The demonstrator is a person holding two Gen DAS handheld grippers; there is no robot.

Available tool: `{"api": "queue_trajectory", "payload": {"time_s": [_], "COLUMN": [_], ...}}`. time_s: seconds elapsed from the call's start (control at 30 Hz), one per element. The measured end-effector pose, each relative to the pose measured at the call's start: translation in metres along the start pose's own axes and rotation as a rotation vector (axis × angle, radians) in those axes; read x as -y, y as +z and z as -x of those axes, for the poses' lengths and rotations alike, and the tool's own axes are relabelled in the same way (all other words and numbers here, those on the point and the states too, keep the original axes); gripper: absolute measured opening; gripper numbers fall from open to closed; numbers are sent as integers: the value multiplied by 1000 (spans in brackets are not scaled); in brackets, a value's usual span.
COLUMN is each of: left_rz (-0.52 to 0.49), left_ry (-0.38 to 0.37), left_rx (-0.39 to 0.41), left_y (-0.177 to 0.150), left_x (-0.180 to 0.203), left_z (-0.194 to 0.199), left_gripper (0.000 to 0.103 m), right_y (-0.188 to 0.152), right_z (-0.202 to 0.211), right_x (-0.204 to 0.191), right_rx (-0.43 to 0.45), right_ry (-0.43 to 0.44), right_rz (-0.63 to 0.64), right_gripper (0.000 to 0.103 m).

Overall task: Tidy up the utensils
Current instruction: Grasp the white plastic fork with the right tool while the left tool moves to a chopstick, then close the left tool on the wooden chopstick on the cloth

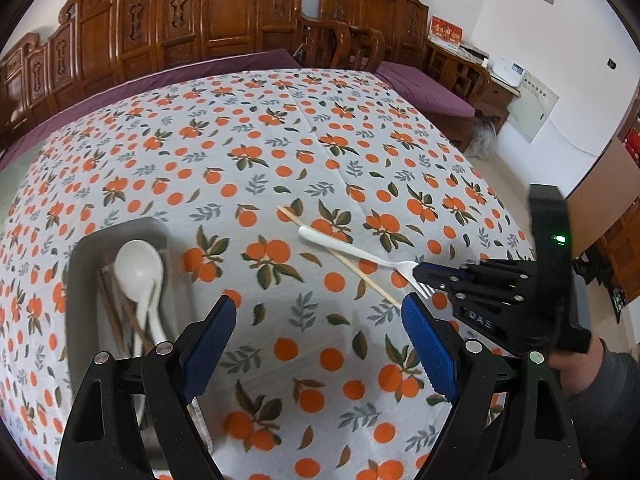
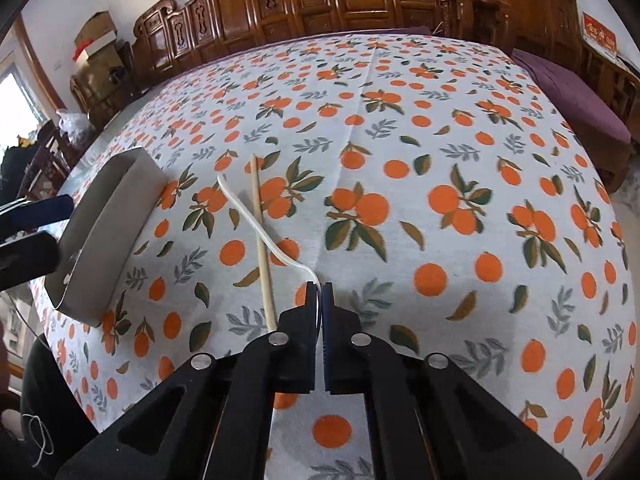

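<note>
Two utensils lie right of the tray point(image 1: 80, 248): the right gripper point(image 2: 319, 292) jaws pinch the fork point(image 1: 352, 254) at its tines, handle pointing trayward, across the chopstick point(image 1: 340, 256); left gripper point(image 1: 316, 312) jaws spread.

Hidden ends and blurred contents

The fork point(image 2: 256, 216) tines vanish between the right gripper point(image 2: 319, 292) jaws; the utensils in the grey tray point(image 1: 80, 264) blur together; the chopstick's point(image 2: 262, 248) near end slips behind that gripper.
</note>
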State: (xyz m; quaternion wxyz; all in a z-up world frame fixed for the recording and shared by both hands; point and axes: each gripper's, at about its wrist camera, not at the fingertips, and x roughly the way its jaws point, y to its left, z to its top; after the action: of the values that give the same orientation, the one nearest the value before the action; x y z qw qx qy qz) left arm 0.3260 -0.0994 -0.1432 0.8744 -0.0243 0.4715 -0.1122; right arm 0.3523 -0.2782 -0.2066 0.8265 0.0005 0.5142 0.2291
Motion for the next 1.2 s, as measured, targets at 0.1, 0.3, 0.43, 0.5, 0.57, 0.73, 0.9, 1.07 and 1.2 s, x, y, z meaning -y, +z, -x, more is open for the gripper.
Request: {"api": "queue_trajectory", "payload": {"time_s": [0.1,0.3,0.43,0.5,0.57,0.73,0.9,1.07,1.2], "left_rz": [0,-14,-19,-13,-13,-24,-29,-38,-40], "left_ry": [4,19,34,40,49,69,95,107,108], "left_rx": [-11,-43,-75,-87,-94,-101,-123,-145,-151], "left_y": [2,5,4,4,5,9,10,6,4], "left_x": [8,24,31,32,34,38,39,37,33], "left_z": [-13,-45,-69,-77,-84,-98,-110,-115,-111], "left_gripper": [81,81,81,81,81,78,74,60,42], "right_y": [-5,-15,-21,-22,-24,-25,-28,-28,-27], "right_z": [11,30,36,37,39,40,38,39,40], "right_x": [9,27,38,42,44,48,49,45,42], "right_rx": [19,52,64,66,69,74,69,72,74], "right_ry": [-21,-55,-62,-61,-60,-56,-50,-46,-44], "right_rz": [-28,-84,-119,-130,-137,-154,-161,-156,-149], "right_gripper": [3,3,3,3,3,3,3,3,3]}}
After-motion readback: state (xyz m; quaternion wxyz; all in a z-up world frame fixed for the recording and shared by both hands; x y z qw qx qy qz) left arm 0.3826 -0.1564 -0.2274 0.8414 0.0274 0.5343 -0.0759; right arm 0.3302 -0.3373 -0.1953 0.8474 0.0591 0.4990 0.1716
